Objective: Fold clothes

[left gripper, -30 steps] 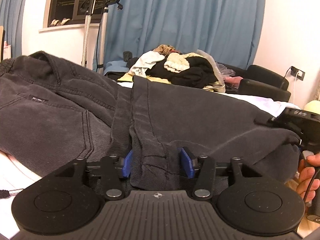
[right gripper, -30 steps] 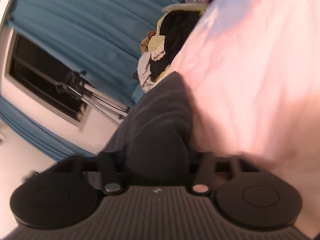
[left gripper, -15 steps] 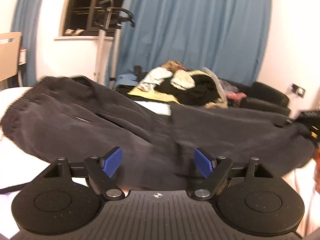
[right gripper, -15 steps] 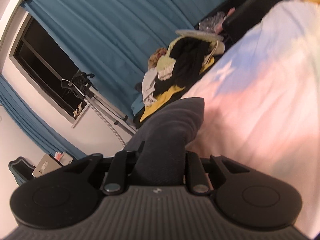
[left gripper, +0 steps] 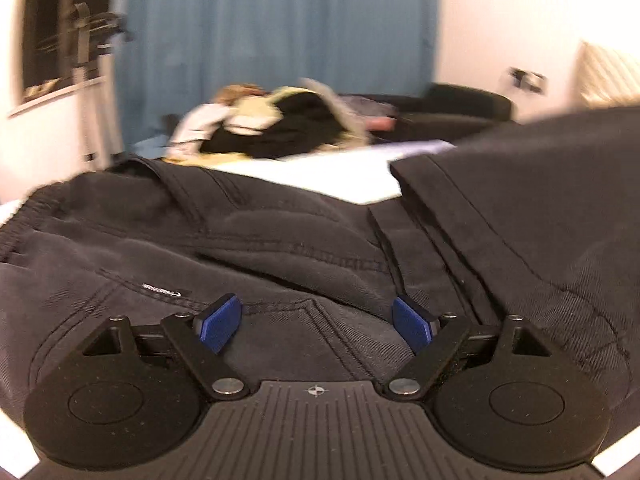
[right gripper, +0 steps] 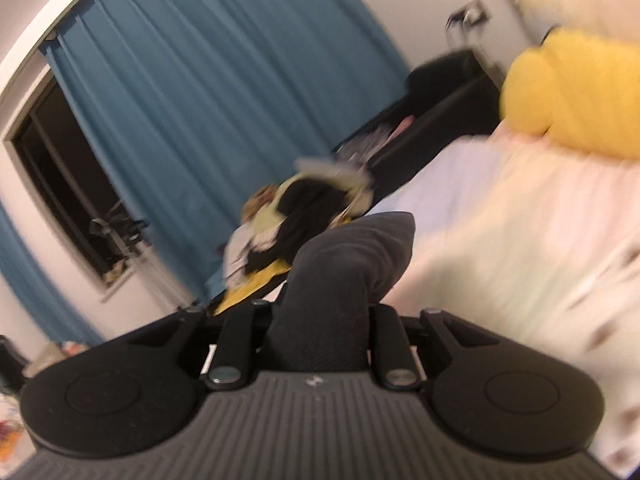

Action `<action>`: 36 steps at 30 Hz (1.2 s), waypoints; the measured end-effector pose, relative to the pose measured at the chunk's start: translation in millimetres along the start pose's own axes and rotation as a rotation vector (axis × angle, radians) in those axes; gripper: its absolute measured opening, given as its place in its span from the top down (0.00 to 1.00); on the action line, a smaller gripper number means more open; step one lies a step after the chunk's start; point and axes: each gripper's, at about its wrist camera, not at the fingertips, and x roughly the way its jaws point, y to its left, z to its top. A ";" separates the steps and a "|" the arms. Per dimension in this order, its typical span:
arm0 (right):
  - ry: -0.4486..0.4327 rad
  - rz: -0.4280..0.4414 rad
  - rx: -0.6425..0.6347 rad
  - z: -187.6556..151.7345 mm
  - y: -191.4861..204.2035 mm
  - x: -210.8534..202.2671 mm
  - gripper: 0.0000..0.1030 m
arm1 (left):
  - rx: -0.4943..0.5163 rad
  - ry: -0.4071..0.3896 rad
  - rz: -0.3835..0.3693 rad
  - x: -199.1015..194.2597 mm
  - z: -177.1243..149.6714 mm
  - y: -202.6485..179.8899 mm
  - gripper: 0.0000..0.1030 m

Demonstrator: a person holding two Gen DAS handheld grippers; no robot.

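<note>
Dark grey trousers (left gripper: 280,240) lie spread on the bed, waistband and pocket seams toward me. My left gripper (left gripper: 318,322) is open, its blue pads (left gripper: 220,322) apart just above the seat of the trousers, holding nothing. One trouser leg (left gripper: 540,208) is lifted and folded over at the right. My right gripper (right gripper: 320,320) is shut on the end of that leg (right gripper: 348,264) and holds it above the bed; the cloth bulges out between the fingers.
A pile of mixed clothes (left gripper: 276,128) lies at the far side of the white bedsheet (left gripper: 320,172). A yellow cushion (right gripper: 572,92) and a black sofa (left gripper: 452,108) stand beyond. Blue curtains (left gripper: 280,32) hang behind, with a metal stand (left gripper: 86,72) at the left.
My left gripper let go of the trouser fold, opened and moved over the seat. My right gripper has carried the leg end up and over toward the waist.
</note>
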 end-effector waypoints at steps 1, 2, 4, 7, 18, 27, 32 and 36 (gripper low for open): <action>-0.003 -0.018 -0.016 0.6 -2.9 -0.9 0.80 | 0.015 0.009 -0.017 6.8 -5.5 -17.4 0.15; 0.005 -0.032 -0.024 -0.6 -5.1 0.4 0.80 | 0.026 0.013 -0.009 8.6 -6.2 -22.0 0.15; 0.005 -0.048 -0.038 -3.8 -2.3 3.1 0.80 | 0.046 0.018 0.017 10.1 -5.8 -25.9 0.15; -0.020 -0.048 -0.060 -6.7 15.5 9.8 0.79 | 0.046 0.037 -0.056 -5.2 5.4 -2.2 0.14; -0.146 0.099 -0.299 -42.4 193.8 44.5 0.77 | -0.017 -0.169 0.000 -155.5 70.0 139.4 0.06; -0.008 0.202 -0.572 -181.6 337.6 133.8 0.76 | -0.321 -0.261 0.051 -150.2 44.4 265.6 0.05; 0.133 0.198 -0.759 -283.7 362.4 194.3 0.75 | -0.439 -0.226 0.132 -121.8 33.1 314.4 0.05; 0.152 0.202 -0.839 -315.4 363.2 211.6 0.69 | -0.525 -0.211 0.129 -106.9 26.9 340.1 0.05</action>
